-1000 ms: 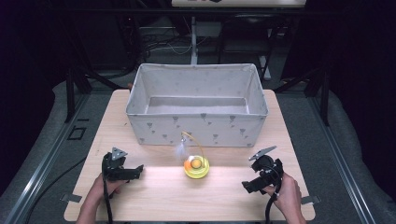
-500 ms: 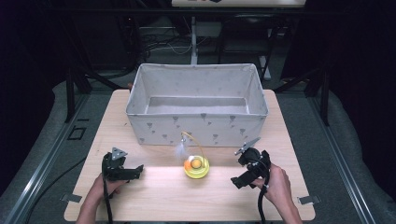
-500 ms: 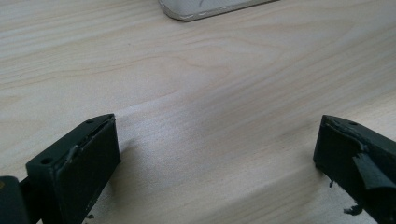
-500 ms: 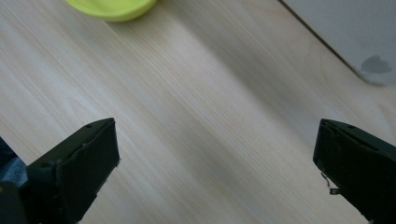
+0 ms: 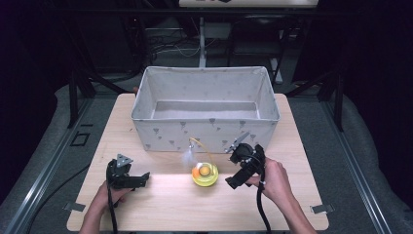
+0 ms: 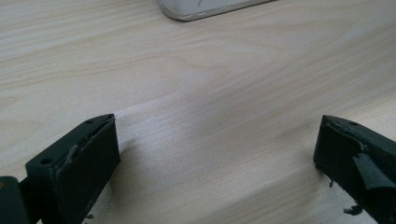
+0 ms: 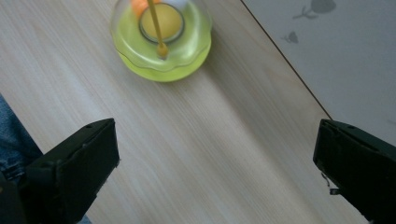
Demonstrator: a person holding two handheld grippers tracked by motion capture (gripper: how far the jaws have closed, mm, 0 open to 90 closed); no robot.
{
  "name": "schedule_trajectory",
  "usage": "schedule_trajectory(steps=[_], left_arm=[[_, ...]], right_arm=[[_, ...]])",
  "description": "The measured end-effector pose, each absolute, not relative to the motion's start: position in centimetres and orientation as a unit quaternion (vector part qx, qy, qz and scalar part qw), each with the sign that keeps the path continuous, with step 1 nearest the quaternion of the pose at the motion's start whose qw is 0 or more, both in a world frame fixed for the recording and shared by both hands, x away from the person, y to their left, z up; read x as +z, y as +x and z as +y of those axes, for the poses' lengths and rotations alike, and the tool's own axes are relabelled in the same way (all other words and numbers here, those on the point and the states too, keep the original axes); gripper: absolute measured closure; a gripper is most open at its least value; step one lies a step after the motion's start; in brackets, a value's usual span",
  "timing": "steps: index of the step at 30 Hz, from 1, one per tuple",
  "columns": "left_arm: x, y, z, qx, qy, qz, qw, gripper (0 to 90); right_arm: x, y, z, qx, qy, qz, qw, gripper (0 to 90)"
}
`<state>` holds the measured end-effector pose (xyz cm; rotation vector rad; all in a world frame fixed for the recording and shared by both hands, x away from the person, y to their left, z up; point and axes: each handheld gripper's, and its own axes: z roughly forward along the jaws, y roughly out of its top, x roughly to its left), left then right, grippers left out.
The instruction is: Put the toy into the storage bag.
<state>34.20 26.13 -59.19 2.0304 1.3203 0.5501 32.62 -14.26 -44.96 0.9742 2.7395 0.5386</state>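
A round yellow-green toy (image 5: 204, 174) with an orange ball in it and a thin wand rising from it sits on the wooden table (image 5: 165, 209), just in front of the grey fabric box (image 5: 204, 131). My right gripper (image 5: 234, 168) is close to the toy's right side, open, with its jaws turned toward it. In the right gripper view the toy (image 7: 161, 39) lies ahead of the open right gripper (image 7: 217, 158), outside the jaws. My left gripper (image 5: 141, 179) rests at the front left, open. In its own view the left gripper (image 6: 217, 154) has bare wood between its jaws.
The box has a tree print and is open at the top; its wall (image 7: 336, 46) runs close to the right jaw, and a corner (image 6: 210, 7) shows ahead of the left gripper. Dark frame legs and cables stand behind the table. Blue denim (image 7: 11, 140) shows past the table edge.
My right gripper has moved left and toward the box, from the table's right side to just beside the toy. The left gripper and the toy have stayed put.
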Motion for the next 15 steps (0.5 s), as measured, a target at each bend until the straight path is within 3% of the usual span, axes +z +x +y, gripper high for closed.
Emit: schedule_trajectory(steps=[15], left_arm=[[-59.2,34.2,26.1,0.209,0.777,0.498,0.324,0.1]], right_arm=[[-43.4,34.1,-10.1,0.170,0.275,0.941,0.096,0.1]])
